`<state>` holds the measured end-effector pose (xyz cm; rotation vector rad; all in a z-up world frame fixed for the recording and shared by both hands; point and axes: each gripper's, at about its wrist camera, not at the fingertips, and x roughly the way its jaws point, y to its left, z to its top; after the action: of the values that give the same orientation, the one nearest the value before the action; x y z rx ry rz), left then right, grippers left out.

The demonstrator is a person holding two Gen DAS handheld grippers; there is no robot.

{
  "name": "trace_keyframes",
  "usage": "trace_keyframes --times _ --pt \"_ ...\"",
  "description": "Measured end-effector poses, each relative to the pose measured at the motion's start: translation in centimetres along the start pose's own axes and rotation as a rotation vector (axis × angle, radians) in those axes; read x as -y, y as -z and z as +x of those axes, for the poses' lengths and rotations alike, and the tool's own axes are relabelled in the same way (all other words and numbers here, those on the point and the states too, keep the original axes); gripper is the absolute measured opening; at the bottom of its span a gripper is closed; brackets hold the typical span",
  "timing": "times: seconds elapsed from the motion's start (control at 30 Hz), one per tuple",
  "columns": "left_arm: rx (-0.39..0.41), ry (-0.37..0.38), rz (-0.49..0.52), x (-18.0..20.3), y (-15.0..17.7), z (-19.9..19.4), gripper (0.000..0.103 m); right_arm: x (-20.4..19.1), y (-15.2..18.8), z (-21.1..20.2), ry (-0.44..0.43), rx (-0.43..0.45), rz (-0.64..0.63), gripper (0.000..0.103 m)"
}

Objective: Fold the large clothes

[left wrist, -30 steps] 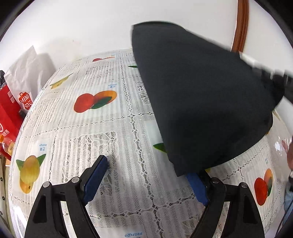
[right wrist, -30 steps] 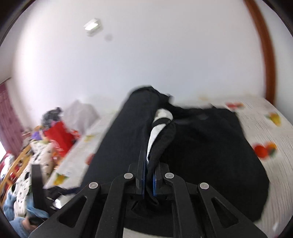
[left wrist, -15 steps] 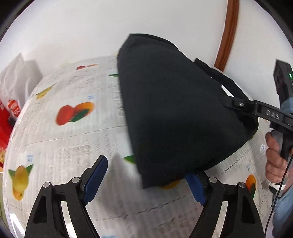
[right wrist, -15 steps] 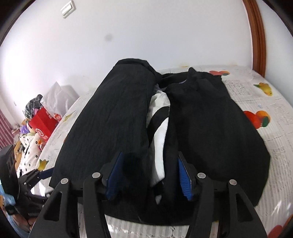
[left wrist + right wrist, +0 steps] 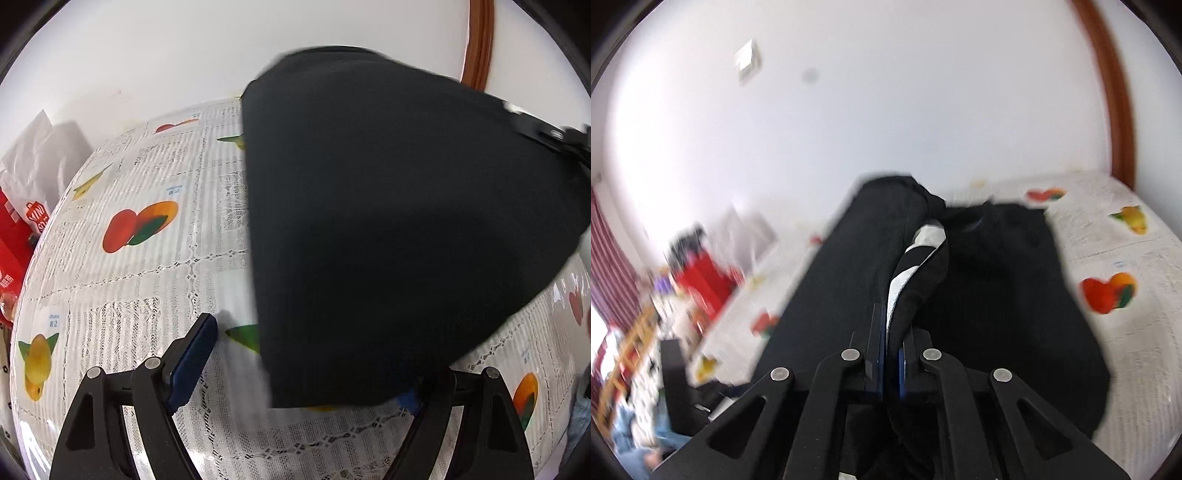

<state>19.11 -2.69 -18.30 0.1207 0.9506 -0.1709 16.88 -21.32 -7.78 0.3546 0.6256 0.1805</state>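
The right claw (image 5: 892, 354) is clenched on the black garment (image 5: 979, 295), its two blue pads pressed close with a fold of dark cloth and a strip of white lining pinched between them. Ahead of this claw the garment runs forward in two long dark folds, one on each side of the white strip, and spreads over the tablecloth (image 5: 1126, 258) toward the white wall. To its right lies bare cloth printed with fruit; to its left, blurred, sit a red bag (image 5: 701, 273) and other clutter beyond the table edge.

The left claw (image 5: 299, 373) is released, fingers spread wide. Its left blue pad stands clear above the fruit-printed tablecloth (image 5: 129, 280). Its right pad is mostly hidden under the lower edge of the garment (image 5: 399, 221), which hangs as a broad dark sheet ahead and to the right of this claw. Off to its far left a red bag (image 5: 22, 229) and a white bag (image 5: 33, 158) stand by the wall.
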Motion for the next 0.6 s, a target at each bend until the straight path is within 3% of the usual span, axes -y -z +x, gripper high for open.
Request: trace_keyframes --times 0.1,0.2,0.27,0.4,0.43,0.57,0.6 --pt "0.002 -0.003 0.0 0.1 -0.2 0.4 0.084 1.8 0.8 -1.0 0.076 0.0 0.003 0.005" --pt "0.003 -0.003 0.005 0.0 -0.2 0.3 0.084 4.0 2.3 0.7 0.135 -0.094 0.057 0.007" --pt "-0.002 0.016 0.001 0.0 -0.2 0.2 0.08 4.6 2.9 1.3 0.156 -0.123 0.069 0.017" --pt "0.046 0.06 0.025 0.6 -0.4 -0.8 0.08 4.4 2.8 1.6 0.138 -0.131 0.062 0.049" --pt "0.051 0.069 0.035 1.1 -0.6 -0.8 0.08 4.2 2.6 1.9 0.135 -0.133 0.058 0.051" --pt "0.006 0.044 0.048 2.6 -1.1 0.5 0.08 3.6 2.3 3.9 0.169 -0.168 0.023 0.047" --pt "0.001 0.037 0.046 2.7 -1.1 0.8 0.08 3.4 2.3 4.2 0.173 -0.173 0.013 0.035"
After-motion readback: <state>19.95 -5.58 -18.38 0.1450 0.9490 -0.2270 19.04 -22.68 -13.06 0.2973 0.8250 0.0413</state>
